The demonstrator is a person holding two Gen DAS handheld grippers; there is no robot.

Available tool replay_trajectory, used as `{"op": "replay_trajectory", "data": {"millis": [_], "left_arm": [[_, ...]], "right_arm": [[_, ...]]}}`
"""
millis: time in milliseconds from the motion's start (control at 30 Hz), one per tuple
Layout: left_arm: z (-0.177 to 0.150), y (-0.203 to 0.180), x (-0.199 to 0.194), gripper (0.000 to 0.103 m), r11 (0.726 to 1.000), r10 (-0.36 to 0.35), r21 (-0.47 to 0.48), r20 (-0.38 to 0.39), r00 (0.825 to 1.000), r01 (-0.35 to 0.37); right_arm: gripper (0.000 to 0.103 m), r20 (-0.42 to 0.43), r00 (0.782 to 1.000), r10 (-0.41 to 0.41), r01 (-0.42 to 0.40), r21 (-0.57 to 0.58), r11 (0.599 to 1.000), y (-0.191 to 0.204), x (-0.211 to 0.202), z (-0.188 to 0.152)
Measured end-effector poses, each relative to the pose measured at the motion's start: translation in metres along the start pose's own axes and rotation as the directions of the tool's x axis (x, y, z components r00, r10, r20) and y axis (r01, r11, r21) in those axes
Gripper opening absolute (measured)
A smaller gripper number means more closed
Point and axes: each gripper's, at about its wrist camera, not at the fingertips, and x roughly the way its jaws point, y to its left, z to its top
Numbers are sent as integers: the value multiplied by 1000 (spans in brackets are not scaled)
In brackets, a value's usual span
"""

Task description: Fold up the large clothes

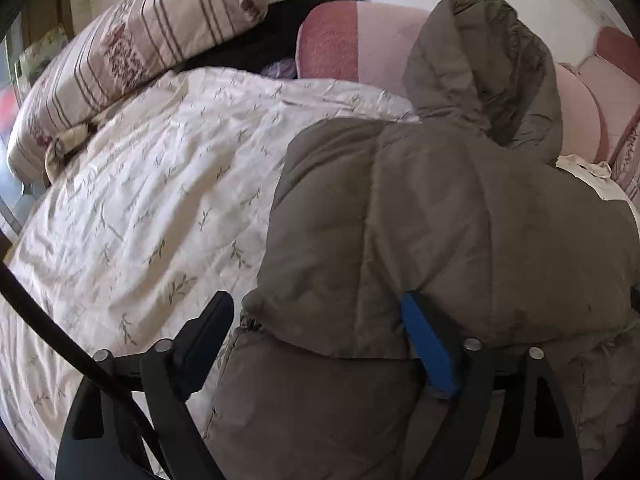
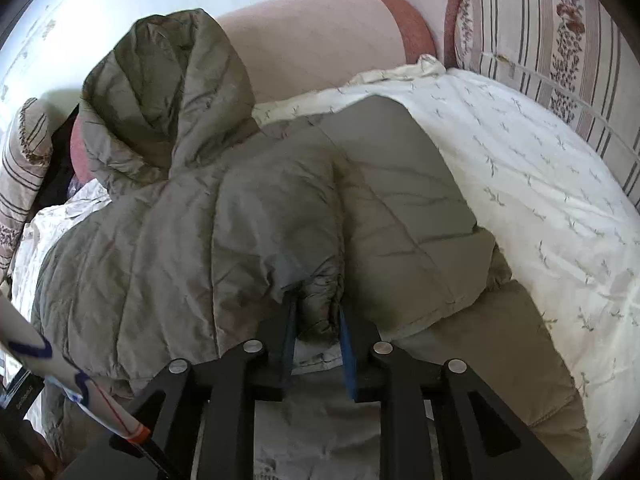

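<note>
The puffy jacket [image 2: 224,208] lies on the bed [image 2: 540,208], soft, bulky, slippery. The right gripper [image 2: 318,320] pinches its cuff [image 2: 320,300]; the left gripper [image 1: 320,328] gapes over the hem, best gripped at the seams.

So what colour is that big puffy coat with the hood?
The puffy coat is a plain grey-brown, khaki sort of colour, quilted with no pattern. It shows best in the right wrist view.

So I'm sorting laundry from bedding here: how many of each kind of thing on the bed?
Hooded jacket: 1
Striped pillows: 2
Floral quilt: 1
Pink bolster: 1
Dark garment: 1
Total: 6
</note>
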Motion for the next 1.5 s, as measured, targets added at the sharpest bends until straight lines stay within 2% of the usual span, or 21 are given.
{"op": "replay_trajectory", "data": {"millis": [67,167,233,300,367,467,533,667,833,1033,1400,1500], "left_arm": [[1,6,2,86,999,-25,-25,-14,1000,25],[2,6,-8,86,1000,-15,-23,11,1000,15],[5,3,-22,86,1000,-12,-23,65,998,14],[8,0,-40,86,999,-30,-26,134,991,34],[8,-9,-53,86,998,-61,-17,192,980,65],[5,-29,-58,86,993,-116,27,205,972,113],[1,-43,-53,86,990,-133,64,183,974,123],[-8,-61,-38,86,988,-121,114,134,984,106],[-14,-66,-19,86,988,-101,125,55,993,94],[-16,-64,-12,91,989,-94,117,34,995,90],[-19,-68,-14,92,989,-76,130,49,996,69],[-19,-69,-14,92,989,-73,132,51,996,65]], "right_arm": [[27,-1,1000,4,-4,9,1000,-2,-3,0],[37,37,999,-14,13,51,999,-5,-22,3],[39,117,992,-53,45,75,996,-7,-42,3],[41,211,974,-82,71,59,996,-2,-60,4],[41,276,961,-20,13,26,1000,6,-70,3],[41,235,969,81,-65,-74,995,30,-60,0],[41,187,977,103,-81,-122,989,43,-48,-4],[41,105,992,73,-55,-159,986,52,-25,-8],[42,39,999,35,-28,-164,986,48,-7,-11],[43,38,999,15,-7,-189,982,50,-5,-12],[45,43,999,12,-4,-199,980,52,-7,-12],[47,51,998,37,-27,-182,983,50,-16,-9]]}}
